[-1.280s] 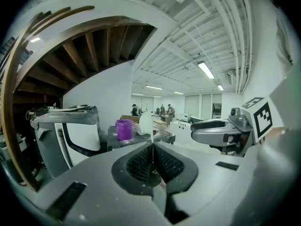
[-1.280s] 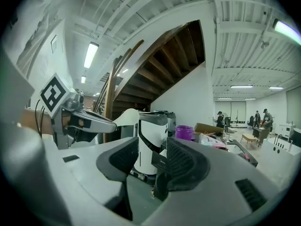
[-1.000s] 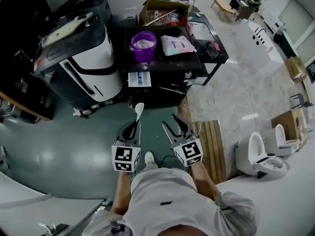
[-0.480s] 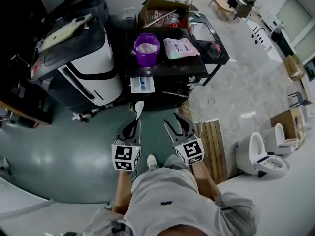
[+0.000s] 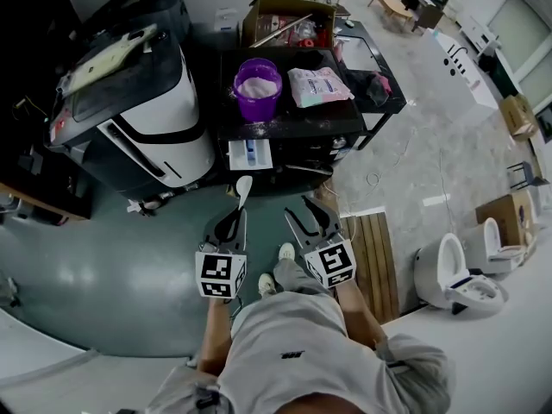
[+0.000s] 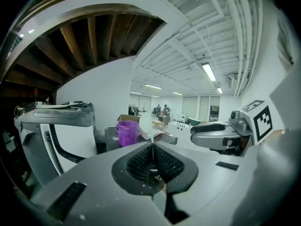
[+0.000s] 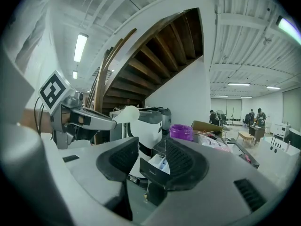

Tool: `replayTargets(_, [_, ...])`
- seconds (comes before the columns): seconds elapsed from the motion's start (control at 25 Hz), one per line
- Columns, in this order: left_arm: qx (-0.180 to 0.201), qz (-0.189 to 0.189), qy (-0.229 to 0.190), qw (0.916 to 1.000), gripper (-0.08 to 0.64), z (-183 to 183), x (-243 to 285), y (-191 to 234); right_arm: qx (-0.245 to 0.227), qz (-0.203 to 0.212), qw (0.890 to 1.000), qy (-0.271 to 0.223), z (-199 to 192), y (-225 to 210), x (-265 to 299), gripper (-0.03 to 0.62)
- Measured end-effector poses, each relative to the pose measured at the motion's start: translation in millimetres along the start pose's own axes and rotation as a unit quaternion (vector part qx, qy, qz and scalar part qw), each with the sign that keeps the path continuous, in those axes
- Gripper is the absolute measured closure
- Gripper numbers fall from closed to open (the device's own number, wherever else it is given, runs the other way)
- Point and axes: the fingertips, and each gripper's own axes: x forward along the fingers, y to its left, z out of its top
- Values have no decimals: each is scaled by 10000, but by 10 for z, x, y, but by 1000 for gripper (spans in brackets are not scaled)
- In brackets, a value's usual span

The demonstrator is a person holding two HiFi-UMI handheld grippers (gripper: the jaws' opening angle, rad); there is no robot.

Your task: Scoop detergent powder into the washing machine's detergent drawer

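My left gripper [image 5: 235, 218] is shut on the thin handle of a white scoop [image 5: 244, 188], whose bowl points toward the open white detergent drawer [image 5: 249, 153]. In the left gripper view the scoop [image 6: 146, 125] stands up from the shut jaws [image 6: 153, 145]. A purple bucket [image 5: 257, 86] holding white powder sits on top of the black washing machine [image 5: 293, 121], next to a pink detergent bag [image 5: 319, 84]. My right gripper [image 5: 302, 211] hangs open and empty beside the left. In the right gripper view the drawer [image 7: 159, 165] shows between the open jaws [image 7: 151, 148].
A white and black appliance [image 5: 147, 102] stands left of the washing machine. A cardboard box [image 5: 285, 20] sits behind the bucket. A wooden slat mat [image 5: 369, 248] and a white toilet [image 5: 453, 270] lie to the right on the floor. The person's shoes [image 5: 285, 253] are below the grippers.
The person has stepped forward, one shoe now ahead beside the right gripper. The washing machine and drawer sit slightly nearer. Both grippers keep their states.
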Motion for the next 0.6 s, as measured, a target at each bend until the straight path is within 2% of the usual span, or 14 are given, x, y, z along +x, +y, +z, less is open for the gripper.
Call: replayTargets(0.6, [52, 483, 88, 9988, 545, 280, 780, 162, 69, 437, 9990, -112, 68, -734, 577, 423])
